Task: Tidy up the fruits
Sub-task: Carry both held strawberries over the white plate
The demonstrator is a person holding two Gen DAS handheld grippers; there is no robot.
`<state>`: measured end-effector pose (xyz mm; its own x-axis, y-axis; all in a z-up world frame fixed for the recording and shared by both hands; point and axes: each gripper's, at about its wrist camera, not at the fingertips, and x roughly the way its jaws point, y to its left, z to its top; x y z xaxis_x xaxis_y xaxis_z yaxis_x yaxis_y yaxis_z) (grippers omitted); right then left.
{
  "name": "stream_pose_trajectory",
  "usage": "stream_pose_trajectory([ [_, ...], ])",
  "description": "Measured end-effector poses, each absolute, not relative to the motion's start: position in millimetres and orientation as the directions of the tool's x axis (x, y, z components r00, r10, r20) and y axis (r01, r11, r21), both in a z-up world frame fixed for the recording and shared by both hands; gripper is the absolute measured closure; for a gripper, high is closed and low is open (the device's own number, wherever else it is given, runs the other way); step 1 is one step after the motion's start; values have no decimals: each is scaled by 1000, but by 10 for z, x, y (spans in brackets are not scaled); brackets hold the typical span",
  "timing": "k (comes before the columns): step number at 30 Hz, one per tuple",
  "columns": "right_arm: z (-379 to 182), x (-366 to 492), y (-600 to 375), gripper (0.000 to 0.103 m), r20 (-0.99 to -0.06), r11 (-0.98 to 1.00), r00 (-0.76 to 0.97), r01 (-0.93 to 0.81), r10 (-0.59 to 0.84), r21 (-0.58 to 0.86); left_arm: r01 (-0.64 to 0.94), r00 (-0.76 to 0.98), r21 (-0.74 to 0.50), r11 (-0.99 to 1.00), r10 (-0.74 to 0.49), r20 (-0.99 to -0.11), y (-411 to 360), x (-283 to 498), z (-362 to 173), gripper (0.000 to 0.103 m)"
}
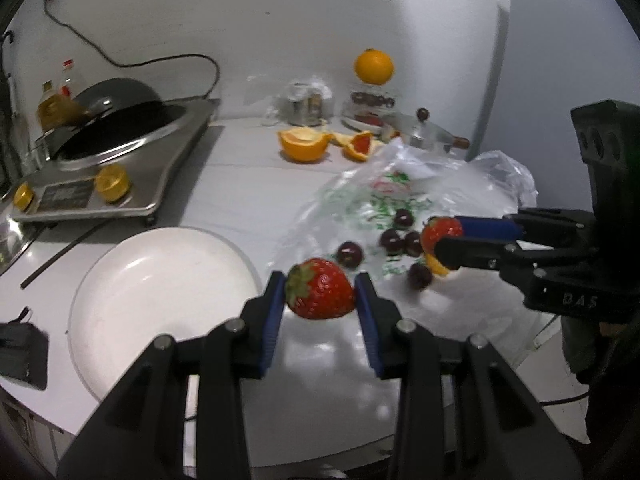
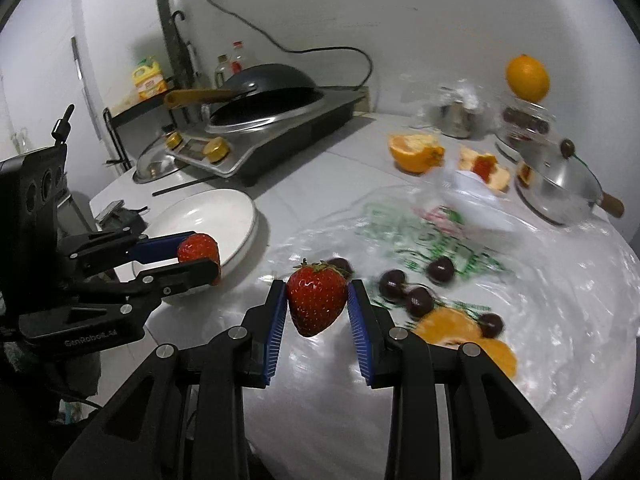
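Observation:
My left gripper (image 1: 320, 290) is shut on a red strawberry (image 1: 322, 294), held above the counter just right of the white plate (image 1: 120, 292). My right gripper (image 2: 318, 298) is shut on a second strawberry (image 2: 318, 302), lifted over the clear plastic bag (image 2: 560, 300). Each view shows the other hand: the right gripper (image 1: 440, 242) with its strawberry (image 1: 440, 232), the left gripper (image 2: 200, 254) with its strawberry (image 2: 198, 248) at the plate (image 2: 224, 212) rim. Several dark cherries (image 1: 392, 240) (image 2: 416, 300) and orange segments (image 2: 452, 328) lie on the bag.
An induction cooker (image 1: 120, 168) with a black wok (image 2: 264, 92) stands at the back left. Cut orange halves (image 1: 304, 144), a steel pot (image 2: 560, 188), a whole orange (image 1: 374, 66) on a jar and a small tin sit at the back. A black chopstick (image 1: 60, 254) lies near the plate.

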<state>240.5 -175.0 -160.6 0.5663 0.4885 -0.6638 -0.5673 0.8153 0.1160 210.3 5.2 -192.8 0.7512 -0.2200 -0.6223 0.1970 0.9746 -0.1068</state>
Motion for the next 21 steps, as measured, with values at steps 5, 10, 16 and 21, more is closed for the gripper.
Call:
stream_pose_trajectory([
  [5, -1606, 2416, -1420, 70, -679, 797, 547, -596, 490, 96, 159, 761, -118, 980, -198, -618, 361, 2038, -1974, 67],
  [10, -1618, 2426, -1130, 70, -686, 779, 529, -620, 500, 90, 134, 766, -122, 983, -181, -617, 587, 2003, -2005, 67],
  [16, -1642, 2446, -857, 70, -699, 757, 504, -649, 506, 80, 106, 770, -134, 985, -167, -615, 849, 1956, -2045, 67],
  [21, -1663, 2460, -659, 70, -709, 739, 487, -669, 510, 73, 87, 768, -145, 986, -159, -620, 974, 1952, -2097, 67],
])
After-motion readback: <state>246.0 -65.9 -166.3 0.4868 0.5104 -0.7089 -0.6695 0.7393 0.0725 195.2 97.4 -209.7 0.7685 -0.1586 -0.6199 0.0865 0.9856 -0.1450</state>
